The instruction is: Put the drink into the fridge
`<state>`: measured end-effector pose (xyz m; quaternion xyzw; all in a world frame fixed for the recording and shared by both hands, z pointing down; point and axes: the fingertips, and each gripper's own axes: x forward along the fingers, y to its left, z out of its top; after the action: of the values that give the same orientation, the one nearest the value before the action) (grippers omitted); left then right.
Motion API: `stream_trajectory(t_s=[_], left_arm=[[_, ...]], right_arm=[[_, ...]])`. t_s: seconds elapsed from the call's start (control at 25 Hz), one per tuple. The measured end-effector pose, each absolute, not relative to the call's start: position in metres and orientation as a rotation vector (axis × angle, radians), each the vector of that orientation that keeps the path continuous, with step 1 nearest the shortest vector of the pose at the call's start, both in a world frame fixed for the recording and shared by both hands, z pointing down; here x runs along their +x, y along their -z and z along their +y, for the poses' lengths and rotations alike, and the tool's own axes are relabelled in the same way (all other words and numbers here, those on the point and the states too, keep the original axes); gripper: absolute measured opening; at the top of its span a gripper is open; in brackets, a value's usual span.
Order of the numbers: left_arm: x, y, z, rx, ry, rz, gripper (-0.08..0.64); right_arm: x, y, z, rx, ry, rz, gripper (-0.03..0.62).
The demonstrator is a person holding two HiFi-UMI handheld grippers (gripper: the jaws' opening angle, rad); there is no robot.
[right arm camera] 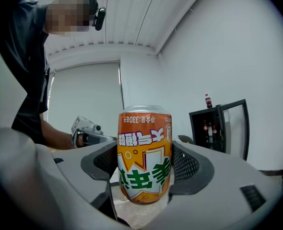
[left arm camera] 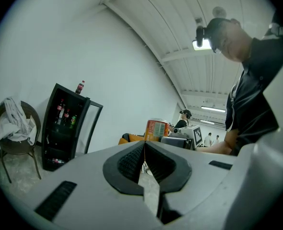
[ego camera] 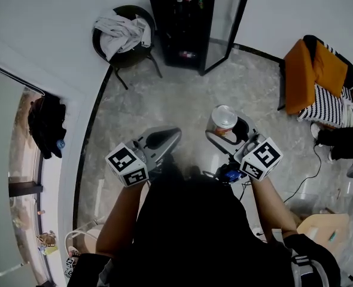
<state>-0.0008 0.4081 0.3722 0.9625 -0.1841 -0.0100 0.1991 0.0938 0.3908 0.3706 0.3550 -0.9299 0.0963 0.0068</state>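
An orange drink can [right arm camera: 144,155] with green and white print is held upside down between the pads of my right gripper [right arm camera: 145,164], which is shut on it. In the head view the can [ego camera: 224,119] shows its silver end, held by the right gripper [ego camera: 227,130] at waist height over the floor. My left gripper [ego camera: 160,140] hangs beside it, shut with nothing in it; its pads [left arm camera: 132,162] meet. The black fridge [ego camera: 195,23] stands ahead against the wall, its glass door [ego camera: 224,23] swung open, bottles on its shelves [left arm camera: 64,114].
A round chair [ego camera: 125,37] draped with cloth stands left of the fridge. An orange and striped seat [ego camera: 320,79] is at the right. A cable [ego camera: 302,178] lies on the marble floor. One bottle [left arm camera: 79,87] stands on top of the fridge.
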Motion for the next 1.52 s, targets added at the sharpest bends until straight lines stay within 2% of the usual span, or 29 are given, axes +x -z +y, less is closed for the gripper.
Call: stream_trajectory(t_s=[0.36,1.16,1.52], left_arm=[[-0.005,-0.383,0.362,2.703,0.025,-0.535,0.012],[-0.09,-0.373,0.203,2.762,0.113,-0.466,0.012],[-0.105,-0.382,0.159,2.734,0.127,-0.459,0.012]], right_arm=[[0.098,-0.374,0.357,1.178,-0.306,-2.863,0.337],[0.014,-0.358,0.208,1.279,-0.25,-2.785,0.336],[0.01,-0.361,0.162,1.269,-0.224,-2.75,0.336]])
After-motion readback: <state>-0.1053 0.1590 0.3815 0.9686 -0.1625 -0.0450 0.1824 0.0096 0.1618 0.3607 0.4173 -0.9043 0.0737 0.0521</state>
